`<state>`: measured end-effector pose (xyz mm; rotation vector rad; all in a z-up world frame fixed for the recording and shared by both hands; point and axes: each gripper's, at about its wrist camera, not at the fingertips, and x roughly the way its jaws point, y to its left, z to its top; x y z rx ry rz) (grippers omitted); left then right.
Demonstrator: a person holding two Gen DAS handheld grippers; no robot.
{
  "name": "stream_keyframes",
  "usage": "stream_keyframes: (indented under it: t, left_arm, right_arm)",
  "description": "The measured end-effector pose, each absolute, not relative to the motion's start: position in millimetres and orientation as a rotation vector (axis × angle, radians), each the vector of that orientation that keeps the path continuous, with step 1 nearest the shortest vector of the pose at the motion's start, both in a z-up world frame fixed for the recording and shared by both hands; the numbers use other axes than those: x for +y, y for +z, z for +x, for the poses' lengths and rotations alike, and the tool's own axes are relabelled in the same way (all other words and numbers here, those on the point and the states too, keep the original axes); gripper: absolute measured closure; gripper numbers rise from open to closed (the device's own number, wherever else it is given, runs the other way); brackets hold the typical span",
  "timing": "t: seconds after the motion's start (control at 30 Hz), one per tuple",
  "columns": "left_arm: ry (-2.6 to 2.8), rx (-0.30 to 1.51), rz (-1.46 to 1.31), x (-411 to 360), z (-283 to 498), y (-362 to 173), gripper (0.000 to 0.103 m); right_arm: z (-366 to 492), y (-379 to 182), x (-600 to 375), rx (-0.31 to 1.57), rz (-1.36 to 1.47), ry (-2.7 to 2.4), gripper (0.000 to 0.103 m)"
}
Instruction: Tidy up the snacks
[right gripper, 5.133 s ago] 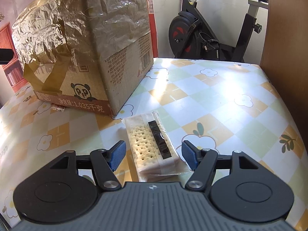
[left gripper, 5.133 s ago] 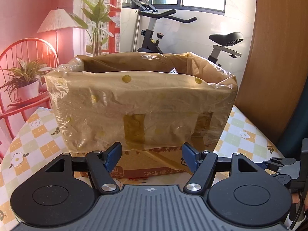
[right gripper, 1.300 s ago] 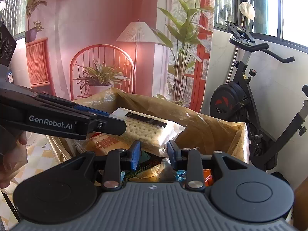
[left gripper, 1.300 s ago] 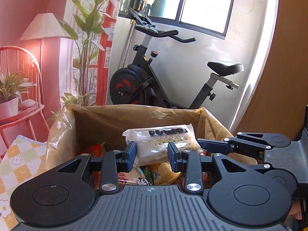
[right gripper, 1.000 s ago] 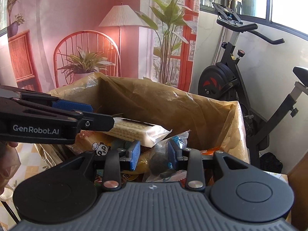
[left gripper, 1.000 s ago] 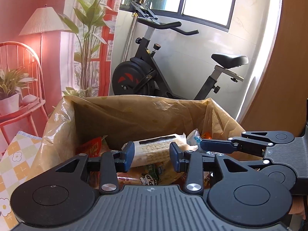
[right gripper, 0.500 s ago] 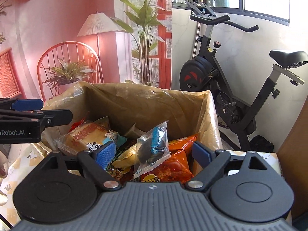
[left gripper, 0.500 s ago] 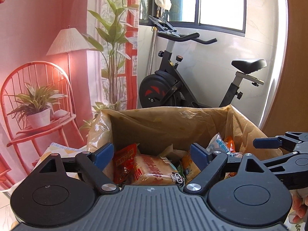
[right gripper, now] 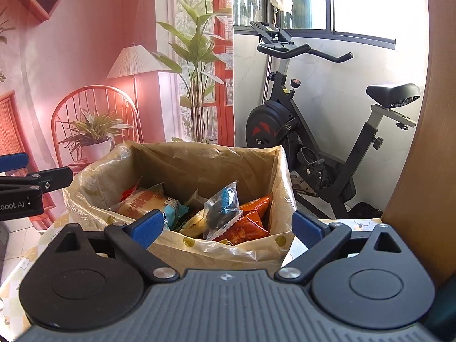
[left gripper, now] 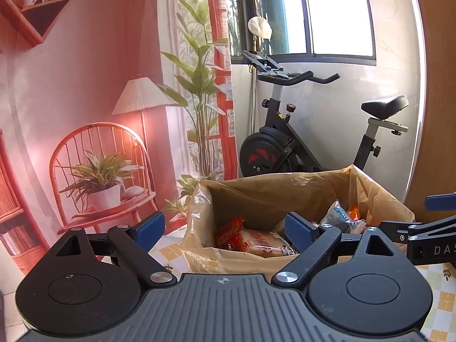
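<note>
The left hand-held gripper hangs with its blue-padded fingers spread wide and nothing between them, just in front of and above a cardboard box lined with a tan plastic bag. The right hand-held gripper is likewise spread wide and empty, hovering above the near rim of the same box.

The snacks lie inside the box, piled loosely. In the right wrist view, a bread pack with orange print and a light blue end sits at the left of the pile, a clear packet with a dark, blue-striped item stands tilted in the middle, and orange-red crinkled snack bags lie to its right against the bag lining. In the left wrist view, a red packet leans at the left inside wall beside the bread pack, while other wrappers show at the far right (too crowded to name).

Each gripper shows at the edge of the other's view, with the right one beside the box's right side. The box stands on a table with a checked yellow floral cloth. Behind it are a black exercise bike, a tall leafy plant and a red chair holding a potted plant.
</note>
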<state>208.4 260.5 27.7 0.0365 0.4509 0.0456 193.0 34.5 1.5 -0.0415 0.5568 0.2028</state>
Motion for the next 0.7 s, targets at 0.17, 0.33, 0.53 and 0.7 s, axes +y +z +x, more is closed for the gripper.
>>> stream_keyframes:
  t: [0.17,0.33,0.53,0.7]
  left_arm:
    - [0.058,0.393,0.028,259.2,161.6,41.6,0.01]
    - [0.049,0.329,0.021,251.6,112.9,62.2,0.01]
    - [0.047,0.299,-0.003,247.9,73.6,77.3,0.01]
    - [0.067,0.307,-0.039,248.2,59.5,78.0,0.01]
  right_arm:
    - [148.5,15.7,33.2,0.483,-0.021,0.189,0.003]
    - [108.5,26.6,29.7,0.443,0.029,0.198,0.001]
    - [75.0,36.0,22.9,0.421,0.049,0.202,0.001]
    - [58.1,42.1,19.8,0.416,0.042,0.207,0.001]
